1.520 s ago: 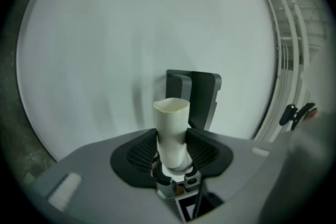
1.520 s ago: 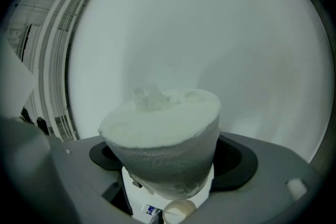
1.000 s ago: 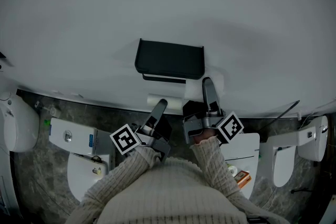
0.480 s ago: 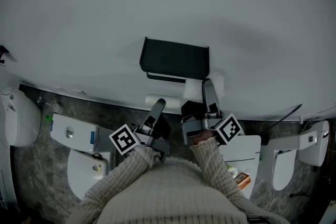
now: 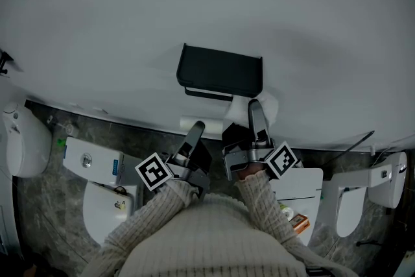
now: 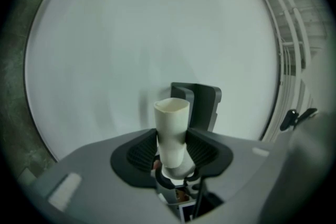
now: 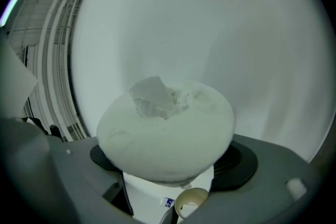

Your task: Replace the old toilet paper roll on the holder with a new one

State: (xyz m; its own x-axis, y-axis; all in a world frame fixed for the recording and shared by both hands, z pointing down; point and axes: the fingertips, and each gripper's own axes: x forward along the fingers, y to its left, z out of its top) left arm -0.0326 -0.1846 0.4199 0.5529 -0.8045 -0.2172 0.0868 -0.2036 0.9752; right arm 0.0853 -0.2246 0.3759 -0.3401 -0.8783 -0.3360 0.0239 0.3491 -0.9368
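Note:
The black paper holder (image 5: pixel 220 71) is fixed to the white wall, and it also shows straight ahead as the holder (image 6: pixel 203 104) in the left gripper view. My left gripper (image 5: pixel 197 129) is shut on an empty pale cardboard tube (image 5: pixel 192 122) just below and left of the holder. That tube (image 6: pixel 172 131) stands upright between the jaws of the left gripper (image 6: pixel 172 140). My right gripper (image 5: pixel 253 111) is shut on a full white paper roll (image 5: pixel 246 107) right under the holder's right end. This roll (image 7: pixel 167 131) fills the jaws of the right gripper (image 7: pixel 168 152), a loose torn end on top.
White toilets stand on the grey stone floor: one (image 5: pixel 19 143) at far left, one (image 5: pixel 97 172) left of my arms, one (image 5: pixel 305 188) at right, one (image 5: pixel 389 175) at far right. A small orange item (image 5: pixel 299 221) lies on the right one.
The picture has shifted, so the holder sits a little further right in it. Both grippers keep their grips and have hardly moved.

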